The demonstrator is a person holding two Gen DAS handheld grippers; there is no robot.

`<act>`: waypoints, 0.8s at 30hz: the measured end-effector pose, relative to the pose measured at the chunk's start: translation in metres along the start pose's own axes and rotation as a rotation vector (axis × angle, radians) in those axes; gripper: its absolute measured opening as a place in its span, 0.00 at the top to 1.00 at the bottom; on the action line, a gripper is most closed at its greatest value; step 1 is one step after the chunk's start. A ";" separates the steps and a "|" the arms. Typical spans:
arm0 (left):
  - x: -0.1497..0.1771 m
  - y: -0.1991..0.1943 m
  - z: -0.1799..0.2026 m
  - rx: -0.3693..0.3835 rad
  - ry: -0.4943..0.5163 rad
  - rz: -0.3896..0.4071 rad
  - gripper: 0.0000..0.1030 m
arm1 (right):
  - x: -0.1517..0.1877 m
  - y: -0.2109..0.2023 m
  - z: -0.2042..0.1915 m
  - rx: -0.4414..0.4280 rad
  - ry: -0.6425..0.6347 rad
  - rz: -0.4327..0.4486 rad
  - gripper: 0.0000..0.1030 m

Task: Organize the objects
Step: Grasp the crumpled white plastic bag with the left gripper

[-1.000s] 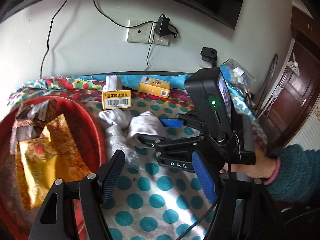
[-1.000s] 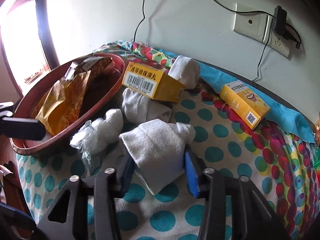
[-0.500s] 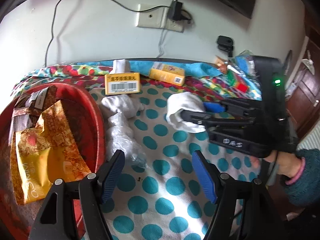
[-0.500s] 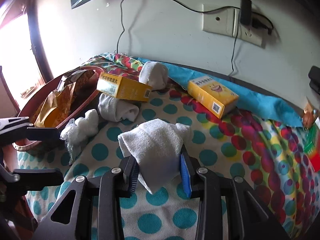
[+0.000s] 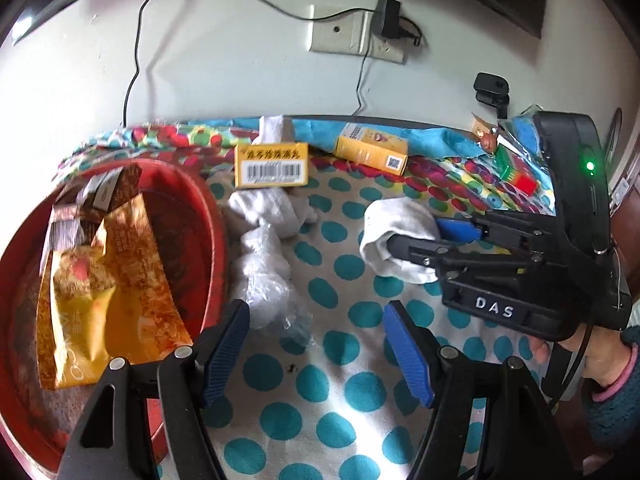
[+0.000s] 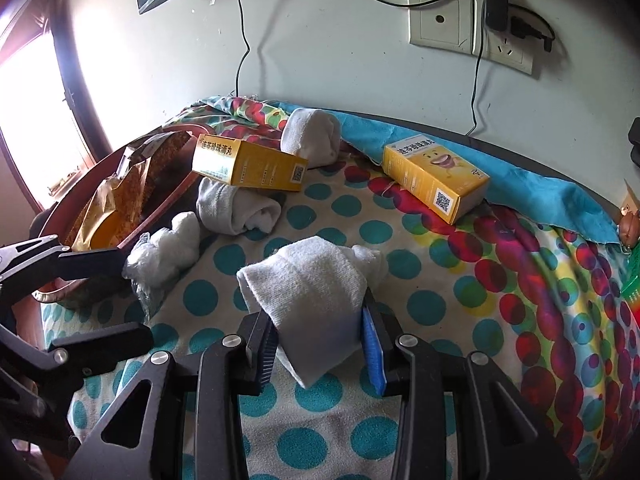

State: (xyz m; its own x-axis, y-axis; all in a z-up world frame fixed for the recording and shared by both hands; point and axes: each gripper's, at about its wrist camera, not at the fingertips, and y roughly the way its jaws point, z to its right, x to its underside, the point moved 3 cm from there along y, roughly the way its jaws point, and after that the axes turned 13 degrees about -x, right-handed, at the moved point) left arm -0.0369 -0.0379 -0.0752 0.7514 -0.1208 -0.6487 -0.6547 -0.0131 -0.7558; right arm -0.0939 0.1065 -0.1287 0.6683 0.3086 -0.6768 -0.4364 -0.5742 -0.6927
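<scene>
Here your right gripper [image 6: 318,344] has a folded white sock [image 6: 312,292] between its fingers, with the blue pads against the cloth on both sides; the fingers are easing apart slightly. From the left wrist view the same gripper [image 5: 416,240] shows the white letters "DAS" on its black body and a green light on its housing. The sock hangs just above the polka-dot cloth [image 5: 340,360] covering the bench, near its middle.

Your left gripper [image 5: 316,344] stands wide open, nothing between its fingers, over the cloth at about 6 o'clock from a crumpled clear plastic bag [image 5: 268,284] holding something white that you cannot identify.

At 12 o'clock of that bag lies a rolled sock [image 5: 268,208], and beyond it a yellow box [image 5: 272,164] with a barcode and Chinese characters, blurred here. A second yellow box [image 6: 436,176] at 1 o'clock carries a smiling cartoon face, a QR code and Chinese print. Another white sock [image 6: 310,138] sits behind the first box against the wall edge.

The red basin [image 5: 208,216] at 9 o'clock holds gold and brown snack packets [image 5: 120,280]; their lettering is too blurred to read, and the basin is cut off by the frame. Your hand [image 5: 592,360] shows only partly.
</scene>
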 end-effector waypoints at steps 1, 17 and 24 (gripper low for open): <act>-0.001 0.001 0.002 -0.004 0.012 -0.005 0.30 | 0.000 0.001 0.001 -0.002 0.002 0.000 0.66; -0.002 0.031 0.006 0.020 -0.049 -0.084 0.95 | 0.000 -0.004 0.004 -0.033 0.045 0.022 0.65; -0.001 0.023 0.005 0.028 -0.061 -0.063 1.00 | 0.000 -0.004 0.004 -0.033 0.047 0.017 0.64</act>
State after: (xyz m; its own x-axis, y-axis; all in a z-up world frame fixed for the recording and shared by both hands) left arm -0.0523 -0.0329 -0.0924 0.7953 -0.0601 -0.6032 -0.6038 0.0091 -0.7971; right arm -0.0945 0.1117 -0.1272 0.6889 0.2627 -0.6756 -0.4287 -0.6039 -0.6720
